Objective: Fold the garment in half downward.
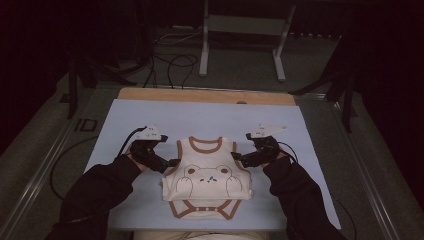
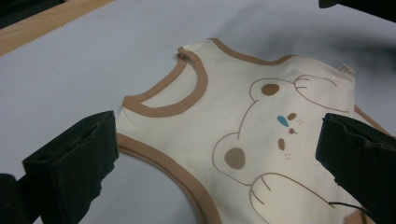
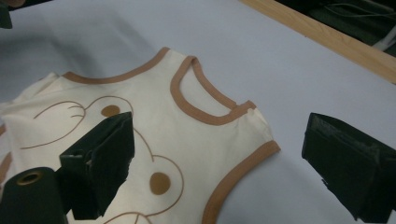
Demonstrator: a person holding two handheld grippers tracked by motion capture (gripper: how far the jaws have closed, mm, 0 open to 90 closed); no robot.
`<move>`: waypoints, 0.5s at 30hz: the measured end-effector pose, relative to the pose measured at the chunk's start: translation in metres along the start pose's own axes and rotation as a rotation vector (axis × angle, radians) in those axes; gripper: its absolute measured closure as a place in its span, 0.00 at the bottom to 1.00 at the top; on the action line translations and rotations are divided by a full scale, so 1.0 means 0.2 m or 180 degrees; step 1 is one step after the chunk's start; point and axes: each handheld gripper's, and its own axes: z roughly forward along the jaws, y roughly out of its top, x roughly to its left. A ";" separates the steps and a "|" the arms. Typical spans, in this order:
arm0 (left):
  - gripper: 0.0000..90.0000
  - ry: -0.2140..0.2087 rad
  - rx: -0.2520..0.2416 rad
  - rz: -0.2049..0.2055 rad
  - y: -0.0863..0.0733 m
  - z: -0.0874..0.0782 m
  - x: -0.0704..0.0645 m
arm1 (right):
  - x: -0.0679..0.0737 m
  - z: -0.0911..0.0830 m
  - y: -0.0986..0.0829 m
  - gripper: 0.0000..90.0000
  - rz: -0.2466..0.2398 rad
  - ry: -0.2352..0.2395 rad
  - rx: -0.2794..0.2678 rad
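1. The bodysuit (image 1: 207, 172) lies flat near the front middle of the blue mat (image 1: 125, 125), bear print up.
2. Its long axis runs away from the person: neckline at the far end, snap crotch at the near end, where the lower part looks folded under.
3. The left gripper (image 1: 172, 162) sits at the left armhole, jaws spread wide, straddling the brown trim (image 2: 159, 161) and holding nothing.
4. The right gripper (image 1: 235, 159) sits at the right armhole, jaws likewise spread, empty.
5. I judge the cloth light, soft and limp; it will sag and crease when lifted.
6. The best hold seems to be the thicker trim at each shoulder or armhole, pinched on both sides together.
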 end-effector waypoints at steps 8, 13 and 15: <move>0.00 0.0006 0.0004 -0.0027 0.01 0.05 0.04 | -0.05 0.09 0.01 0.11 0.0033 0.0010 0.0045; 0.00 0.0028 -0.0036 -0.0028 0.01 0.11 0.08 | -0.10 0.17 -0.01 0.11 0.0032 0.0031 0.0115; 0.00 0.0052 -0.0010 -0.0023 0.01 0.13 0.09 | -0.11 0.19 -0.02 0.11 0.0030 0.0016 0.0152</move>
